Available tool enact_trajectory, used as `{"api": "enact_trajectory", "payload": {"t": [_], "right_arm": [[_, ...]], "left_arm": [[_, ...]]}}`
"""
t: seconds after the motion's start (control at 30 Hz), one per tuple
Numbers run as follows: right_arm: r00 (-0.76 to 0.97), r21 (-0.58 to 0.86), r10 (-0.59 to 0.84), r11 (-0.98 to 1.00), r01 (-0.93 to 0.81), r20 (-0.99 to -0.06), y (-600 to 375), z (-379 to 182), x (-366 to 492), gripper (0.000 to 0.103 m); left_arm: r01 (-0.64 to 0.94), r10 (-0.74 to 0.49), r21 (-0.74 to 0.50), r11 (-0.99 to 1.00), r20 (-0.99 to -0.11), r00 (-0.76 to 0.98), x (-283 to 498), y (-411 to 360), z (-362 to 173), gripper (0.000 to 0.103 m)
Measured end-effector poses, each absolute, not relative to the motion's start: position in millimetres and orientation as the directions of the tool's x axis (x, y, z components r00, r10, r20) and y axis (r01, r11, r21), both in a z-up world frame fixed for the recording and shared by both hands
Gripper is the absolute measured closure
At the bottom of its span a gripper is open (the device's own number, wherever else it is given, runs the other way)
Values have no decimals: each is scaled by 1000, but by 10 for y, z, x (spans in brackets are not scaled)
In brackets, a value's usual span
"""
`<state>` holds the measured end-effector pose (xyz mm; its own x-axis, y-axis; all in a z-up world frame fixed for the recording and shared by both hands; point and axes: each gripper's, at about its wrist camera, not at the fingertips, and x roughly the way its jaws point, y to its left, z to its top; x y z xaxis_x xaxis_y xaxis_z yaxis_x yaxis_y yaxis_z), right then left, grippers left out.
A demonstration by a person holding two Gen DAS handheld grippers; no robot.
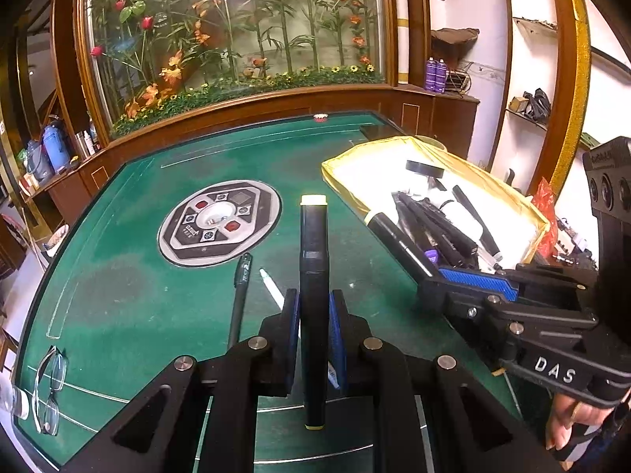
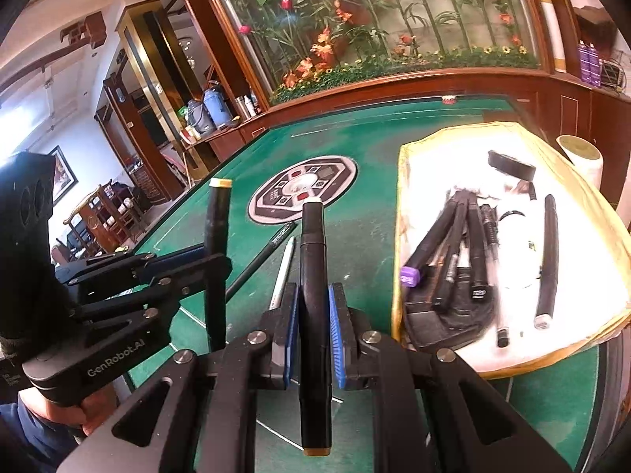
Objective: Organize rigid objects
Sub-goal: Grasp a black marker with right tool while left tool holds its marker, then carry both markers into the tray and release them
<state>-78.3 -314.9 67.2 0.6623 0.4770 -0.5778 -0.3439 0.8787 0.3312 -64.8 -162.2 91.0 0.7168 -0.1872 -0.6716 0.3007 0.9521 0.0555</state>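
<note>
- Two markers are in hand, one per gripper; each view is taken in turn below.
- Left wrist view: the left gripper (image 1: 313, 339) is clamped on a black marker (image 1: 312, 276) at about mid-barrel; the blue pads (image 1: 338, 339) press both flanks; the marker hangs above the green table (image 1: 130, 276), clear of it.
- Long axis: runs along the fingers, away from the camera; the pale cap end points toward the round centre panel (image 1: 219, 222) and the far edge; the other end points back at the camera.
- Same view: the right gripper (image 1: 465, 282) sits at the near edge of the yellow-rimmed tray (image 1: 335, 165), which holds further pens; a loose black pen (image 1: 240, 295) and a white pen (image 1: 272, 287) lie on the table.
- Right wrist view: the right gripper (image 2: 313, 335) is closed on a second black marker (image 2: 312, 272), again near mid-barrel; axis along the fingers, pale tip forward; the tray (image 2: 406, 236) lies just to its right.
- Same view: the left gripper (image 2: 205, 260) holds its marker (image 2: 216, 244) steeply tilted, cap up.
- Handling, by judgement: stiff, light plastic barrels; smooth and round, so liable to swivel between the pads; grip mid-barrel for balance; not fragile.
</note>
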Motion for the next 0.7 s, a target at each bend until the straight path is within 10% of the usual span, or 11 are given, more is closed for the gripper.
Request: {"api": "enact_trajectory", "payload": {"t": [0.7], "right_arm": [[801,349,260,935,-68,-539,-4245,955,-53,89]], "left_arm": [[512,-525,-242,824,-665,531,-132,-2476,1376,89]]}}
